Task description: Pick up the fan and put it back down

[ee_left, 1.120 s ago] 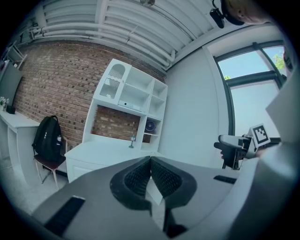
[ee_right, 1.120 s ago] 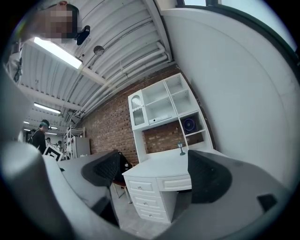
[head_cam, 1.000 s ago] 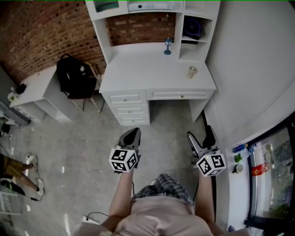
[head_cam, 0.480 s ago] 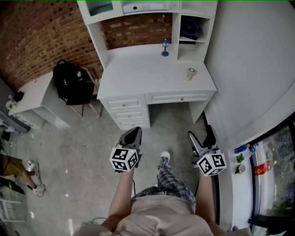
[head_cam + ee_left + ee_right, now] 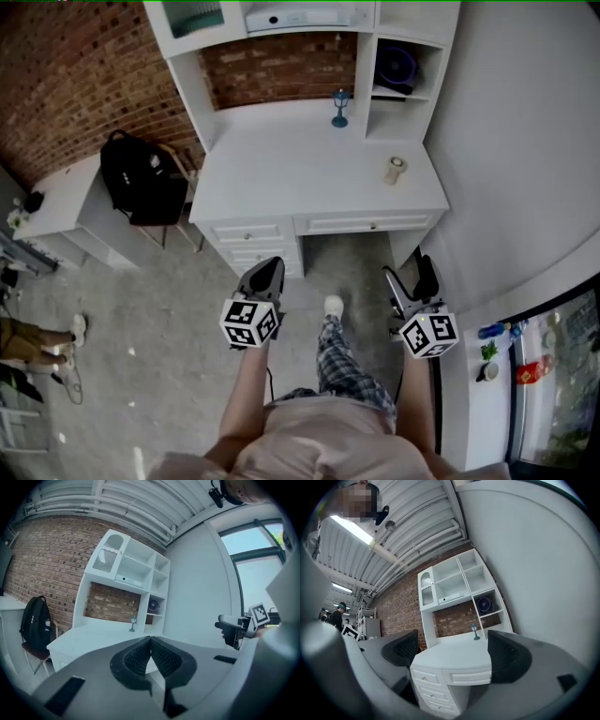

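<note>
One fan point(image 5: 397, 67): dark and round, it stood in the lower right cubby of the hutch, above the table top and well apart from both grippers.
Hutch point(image 5: 195, 89): white shelving that rose from the back of the table against a brick wall.
Table point(image 5: 309, 178): white, with drawers; it carried a small blue ornament point(image 5: 340, 108) near the back and a small pale object point(image 5: 395, 170) toward the right edge.
Left hand-held gripper point(image 5: 150, 641): jaws pressed together with nothing between them; held over the floor in front of the table.
Right hand-held gripper point(image 5: 454, 653): jaws wide apart and empty; the table's drawers showed through the gap.
Backpack point(image 5: 141, 178): black, it rested on a chair just left of the table.
</note>
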Action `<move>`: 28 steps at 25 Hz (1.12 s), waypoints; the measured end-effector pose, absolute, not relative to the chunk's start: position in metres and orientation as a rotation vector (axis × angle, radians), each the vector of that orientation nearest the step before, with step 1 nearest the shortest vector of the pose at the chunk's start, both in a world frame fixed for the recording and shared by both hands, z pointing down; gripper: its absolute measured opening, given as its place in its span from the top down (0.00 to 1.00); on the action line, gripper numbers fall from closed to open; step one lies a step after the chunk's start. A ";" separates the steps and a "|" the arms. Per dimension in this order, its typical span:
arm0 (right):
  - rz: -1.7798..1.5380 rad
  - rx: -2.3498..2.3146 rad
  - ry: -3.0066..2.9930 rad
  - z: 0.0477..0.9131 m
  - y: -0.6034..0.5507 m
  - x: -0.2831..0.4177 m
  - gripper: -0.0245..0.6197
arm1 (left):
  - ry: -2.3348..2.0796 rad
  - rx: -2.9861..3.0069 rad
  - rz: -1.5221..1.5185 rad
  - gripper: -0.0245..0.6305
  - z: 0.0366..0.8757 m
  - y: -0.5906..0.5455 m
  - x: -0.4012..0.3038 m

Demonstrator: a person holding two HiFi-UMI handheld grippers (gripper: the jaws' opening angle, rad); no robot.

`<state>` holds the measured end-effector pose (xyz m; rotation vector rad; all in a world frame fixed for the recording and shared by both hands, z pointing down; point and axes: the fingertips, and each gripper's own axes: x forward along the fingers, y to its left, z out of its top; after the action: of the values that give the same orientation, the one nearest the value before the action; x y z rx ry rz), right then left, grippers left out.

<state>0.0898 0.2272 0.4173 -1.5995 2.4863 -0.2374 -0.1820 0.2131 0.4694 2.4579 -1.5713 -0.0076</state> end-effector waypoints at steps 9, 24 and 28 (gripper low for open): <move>-0.278 -1.548 2.510 0.438 -0.011 0.111 0.25 | -1.647 2.458 0.014 0.92 0.471 -0.009 -0.159; -0.333 -1.518 2.623 0.446 -0.256 0.108 0.25 | -1.661 2.382 0.045 0.92 0.476 -0.243 -0.145; -0.329 -1.528 2.627 0.447 -0.276 0.107 0.25 | -1.669 2.382 0.036 0.92 0.477 -0.261 -0.146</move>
<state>0.1065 -0.2758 0.4468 -1.5280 2.6272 -0.3294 -0.1463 -0.2612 0.4766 2.3824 -1.6689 0.0355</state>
